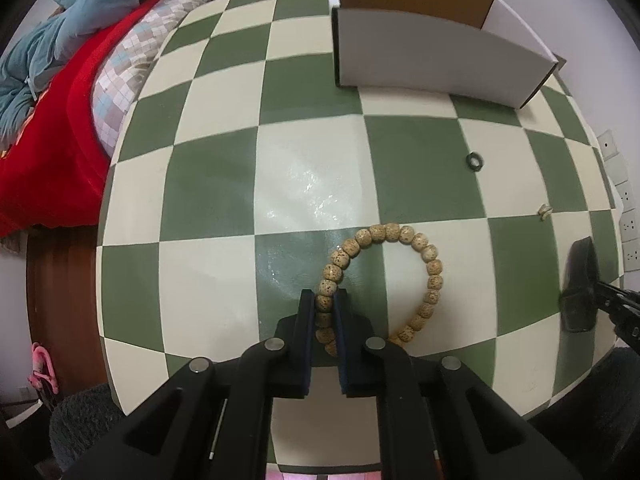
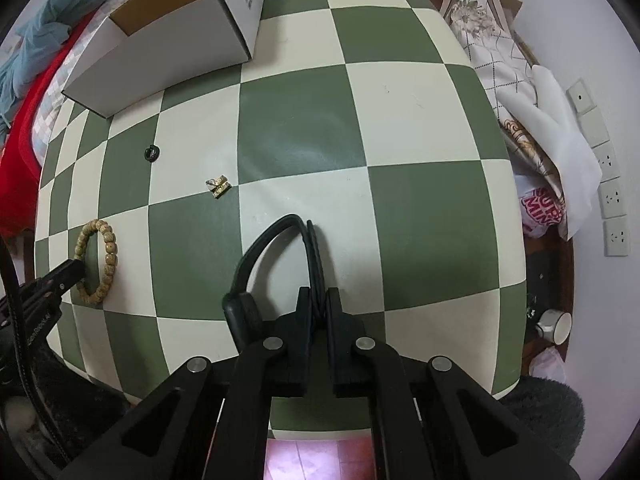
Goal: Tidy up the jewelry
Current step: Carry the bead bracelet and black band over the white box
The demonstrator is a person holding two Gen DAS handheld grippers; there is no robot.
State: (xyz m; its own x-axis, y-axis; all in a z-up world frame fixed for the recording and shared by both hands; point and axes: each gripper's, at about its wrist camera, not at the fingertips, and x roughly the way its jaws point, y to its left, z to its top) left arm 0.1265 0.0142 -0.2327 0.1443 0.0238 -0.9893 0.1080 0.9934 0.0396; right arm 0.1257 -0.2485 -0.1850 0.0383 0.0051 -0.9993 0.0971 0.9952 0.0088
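On the green-and-cream chequered table [image 1: 224, 184], the left gripper [image 1: 324, 300] points straight down with its jaws clamped on one side of a tan speckled wooden-bead bracelet [image 1: 416, 248], whose loop lies flat near the table's near edge. The right gripper [image 2: 318, 298] has its jaws closed on a thin black cord necklace or strap [image 2: 276, 232], looped on the table close to that same near edge, with a thicker black end lying beside the jaws. A small dark ring [image 2: 151, 153] and a small gold-coloured clasp-like trinket [image 2: 218, 187] lie loose toward the middle of the table, and an open white cardboard box with a brown inside [image 1: 440, 52] stands at the far edge. The risks I judge from here: the round beads may roll out of a pinch that catches only one or two, the elastic could stretch, and the slack cord may swing and sweep the trinket off.
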